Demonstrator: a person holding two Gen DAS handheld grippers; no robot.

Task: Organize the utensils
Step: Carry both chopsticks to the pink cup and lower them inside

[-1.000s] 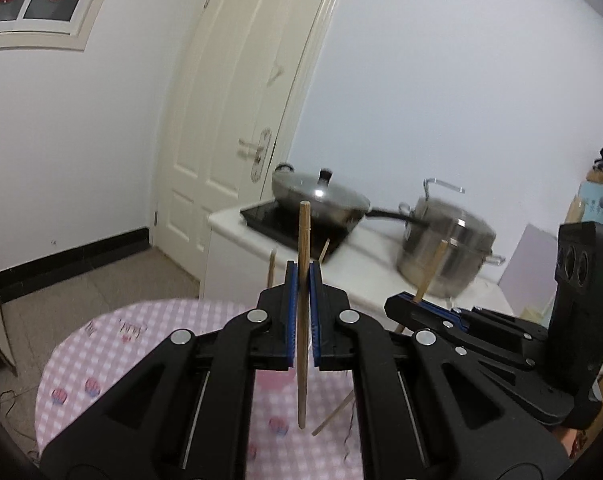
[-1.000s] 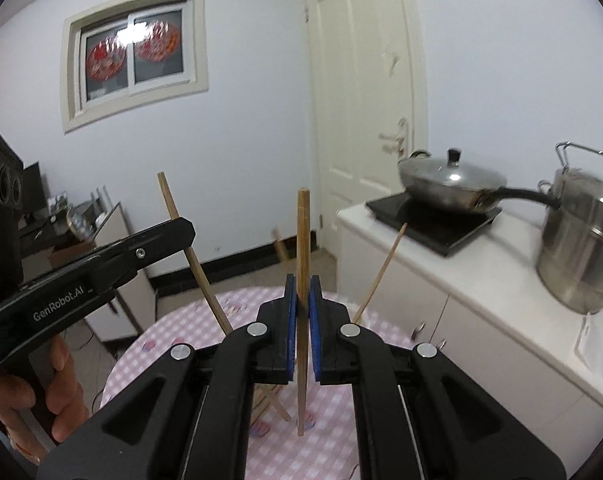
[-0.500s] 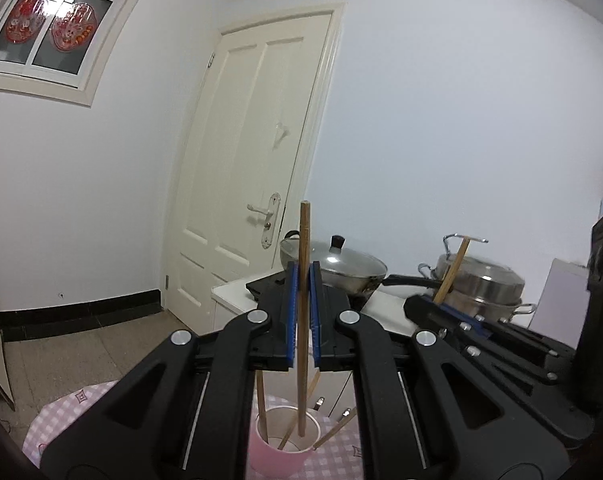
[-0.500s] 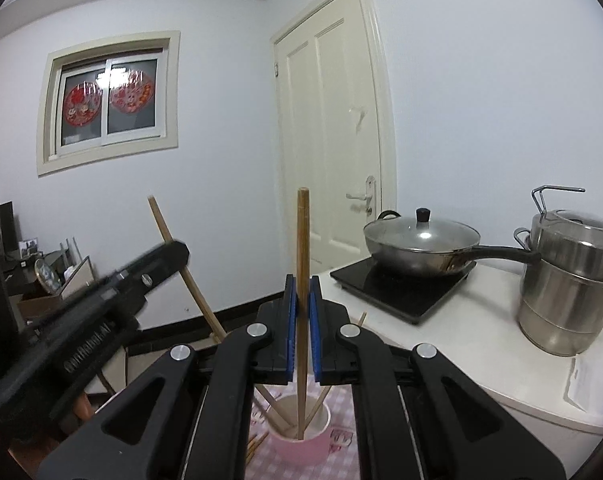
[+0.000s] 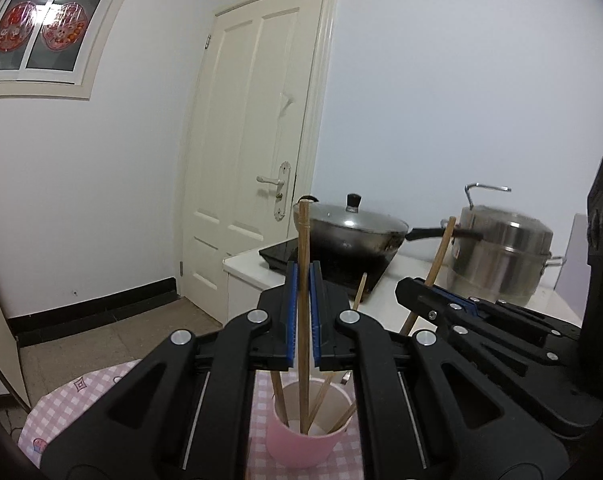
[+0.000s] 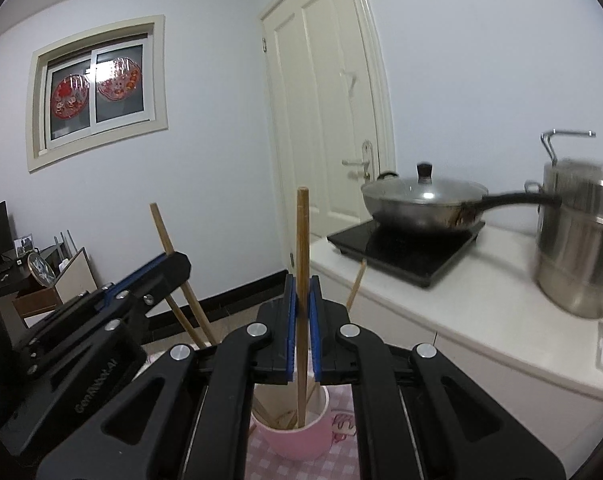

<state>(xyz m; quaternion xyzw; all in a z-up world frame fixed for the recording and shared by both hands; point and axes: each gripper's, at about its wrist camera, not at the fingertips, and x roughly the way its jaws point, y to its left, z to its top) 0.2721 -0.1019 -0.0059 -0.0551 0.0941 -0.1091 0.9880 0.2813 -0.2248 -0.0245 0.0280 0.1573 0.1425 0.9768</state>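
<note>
A pink cup [image 5: 301, 446] [image 6: 297, 440] stands on the pink checked tablecloth [image 5: 81, 396] and holds several wooden chopsticks. My left gripper [image 5: 303, 280] is shut on an upright wooden chopstick [image 5: 303, 248], whose lower end reaches down inside the cup. My right gripper [image 6: 301, 294] is shut on another upright chopstick [image 6: 302, 232], its lower end also inside the cup. In the left wrist view the right gripper [image 5: 421, 296] shows at the right with its chopstick [image 5: 441, 252]. In the right wrist view the left gripper [image 6: 169, 268] shows at the left with its chopstick [image 6: 161, 228].
Behind the table a white counter [image 6: 481, 320] carries a black induction hob [image 6: 405, 252] with a lidded wok [image 6: 421, 204] and a steel stockpot [image 6: 581, 240]. A cream door [image 5: 257, 140] and a window [image 6: 97, 88] are in the far walls. Shelves with clutter [image 6: 29, 276] stand at the left.
Both grippers came down and tilted up toward level, each still holding its chopstick. The pink cup came into view below them, and the chopsticks' lower ends now sit inside it.
</note>
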